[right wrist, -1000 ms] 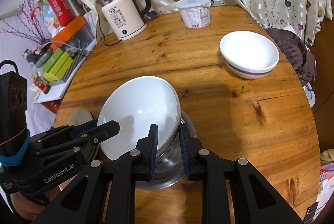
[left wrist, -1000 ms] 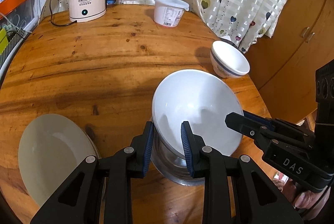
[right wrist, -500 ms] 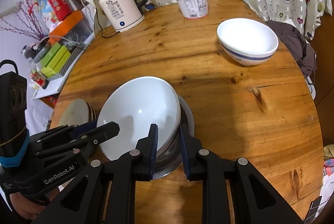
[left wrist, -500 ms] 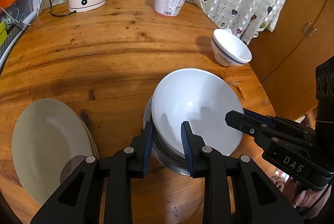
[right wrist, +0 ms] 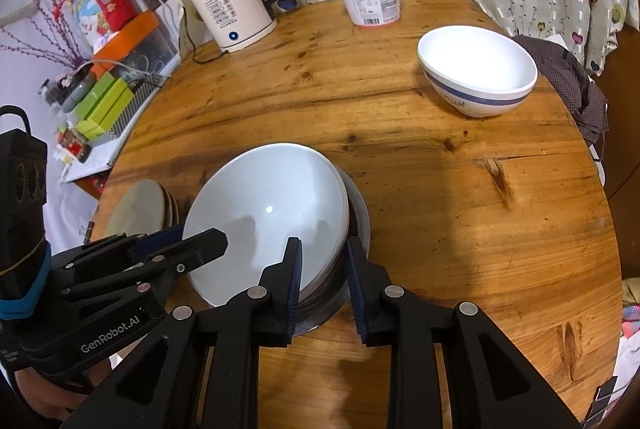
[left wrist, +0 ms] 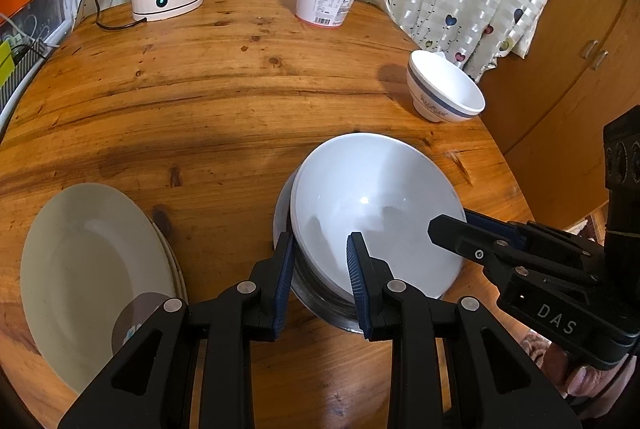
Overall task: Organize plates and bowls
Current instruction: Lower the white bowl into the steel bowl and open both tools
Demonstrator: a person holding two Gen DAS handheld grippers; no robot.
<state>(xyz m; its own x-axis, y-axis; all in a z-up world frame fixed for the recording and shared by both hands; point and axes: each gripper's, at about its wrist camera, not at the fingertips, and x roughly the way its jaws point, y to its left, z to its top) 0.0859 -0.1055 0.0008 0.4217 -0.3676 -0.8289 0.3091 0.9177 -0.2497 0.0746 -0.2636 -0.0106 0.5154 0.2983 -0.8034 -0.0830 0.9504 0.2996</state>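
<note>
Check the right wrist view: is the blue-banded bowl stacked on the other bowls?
No: the blue-banded bowl stands alone on the wooden table, well apart from the bowl stack near the grippers.

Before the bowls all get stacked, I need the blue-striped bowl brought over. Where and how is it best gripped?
Grip the blue-striped bowl by its thin rim on the near side, one gripper finger inside and one outside. It stands upright, alone and empty at the far right of the table, so a gripper coming down from above the near edge meets nothing. The curved wall under the stripe would probably slip.
</note>
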